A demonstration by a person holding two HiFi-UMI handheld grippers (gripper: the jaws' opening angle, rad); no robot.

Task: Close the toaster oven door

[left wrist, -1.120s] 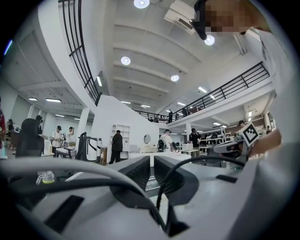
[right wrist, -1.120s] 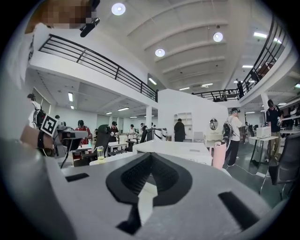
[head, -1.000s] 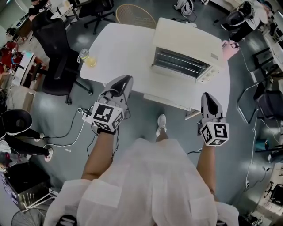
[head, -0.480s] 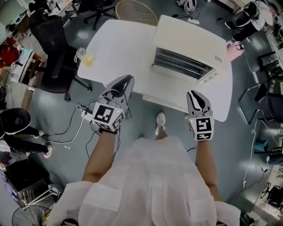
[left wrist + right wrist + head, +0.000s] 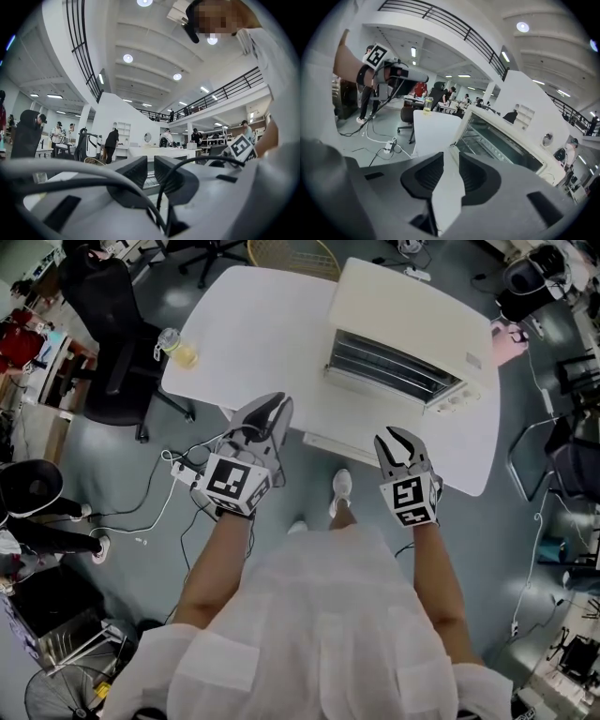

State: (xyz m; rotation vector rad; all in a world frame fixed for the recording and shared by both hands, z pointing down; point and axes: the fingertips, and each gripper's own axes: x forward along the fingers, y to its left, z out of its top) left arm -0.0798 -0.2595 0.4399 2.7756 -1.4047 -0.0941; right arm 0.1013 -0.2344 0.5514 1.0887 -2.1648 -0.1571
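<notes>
The cream toaster oven (image 5: 412,324) stands at the right of the white table (image 5: 253,334), its chamber and rack showing. Its door (image 5: 342,444) hangs open, flat out over the table's front edge. My right gripper (image 5: 398,440) is at the door's right end. Its jaws have just been opening and stand open. In the right gripper view the door's white edge (image 5: 449,187) runs through the gap of that gripper (image 5: 451,161), with the pads apart from it. My left gripper (image 5: 274,409) hovers at the table's front edge, left of the door, shut (image 5: 151,165) and empty.
A jar of yellow liquid (image 5: 178,348) stands at the table's left edge. A black office chair (image 5: 108,343) is to the left and a wicker chair (image 5: 291,254) behind the table. A power strip with cables (image 5: 178,474) lies on the floor below my left gripper.
My right gripper has moved left and down to the door's right end, rolled, and gone from shut to open. The left gripper has dropped slightly.
</notes>
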